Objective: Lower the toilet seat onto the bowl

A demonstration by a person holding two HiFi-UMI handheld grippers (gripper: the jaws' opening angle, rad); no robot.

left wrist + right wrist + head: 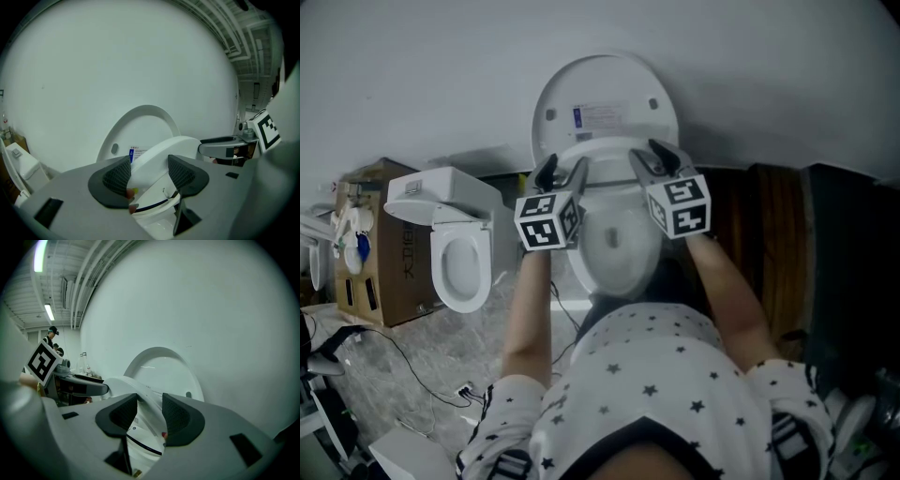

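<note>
Left gripper view: toilet seat (157, 154) pinched between fingers (117, 176).

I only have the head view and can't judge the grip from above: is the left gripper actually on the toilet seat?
Observer: Yes. The left gripper view shows the left gripper with its jaws astride the toilet seat rim, pads against both faces.
Operator: And the right?
Observer: Same: the right gripper has the seat's other side between its jaws, no gap showing.
Operator: Is the seat off the lid?
Observer: Yes; the right gripper view shows it tipped forward, clear of the lid, which stands upright at the wall.
</note>
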